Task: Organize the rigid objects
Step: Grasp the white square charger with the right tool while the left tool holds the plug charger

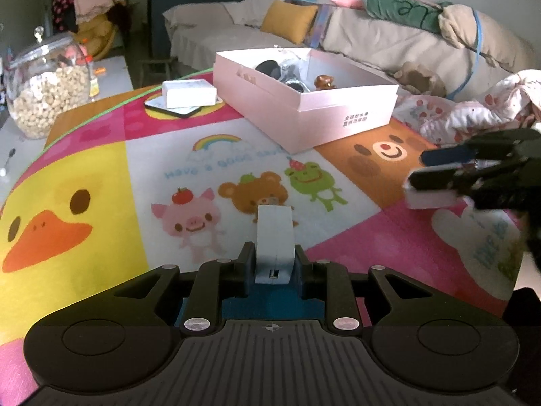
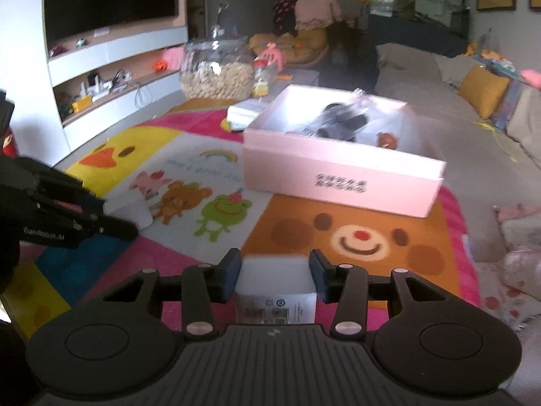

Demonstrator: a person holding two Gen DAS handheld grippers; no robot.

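My left gripper (image 1: 274, 257) is shut on a white charger block (image 1: 274, 243) and holds it over the cartoon play mat (image 1: 101, 176). My right gripper (image 2: 275, 275) is shut on a small white box (image 2: 276, 287) with printed labels. In the left wrist view the right gripper (image 1: 439, 176) shows at the right with that box (image 1: 429, 199). In the right wrist view the left gripper (image 2: 115, 223) shows at the left with the charger (image 2: 135, 213). An open pink box (image 1: 304, 101) stands ahead on the mat, holding dark items and a small brown figure (image 1: 324, 83). It also shows in the right wrist view (image 2: 341, 179).
A white box on a dark tray (image 1: 187, 93) lies left of the pink box. A glass jar of nuts (image 1: 44, 88) stands at the far left. A sofa (image 1: 372, 34) with cushions is behind. Patterned cloth (image 1: 473, 111) is bunched at the right.
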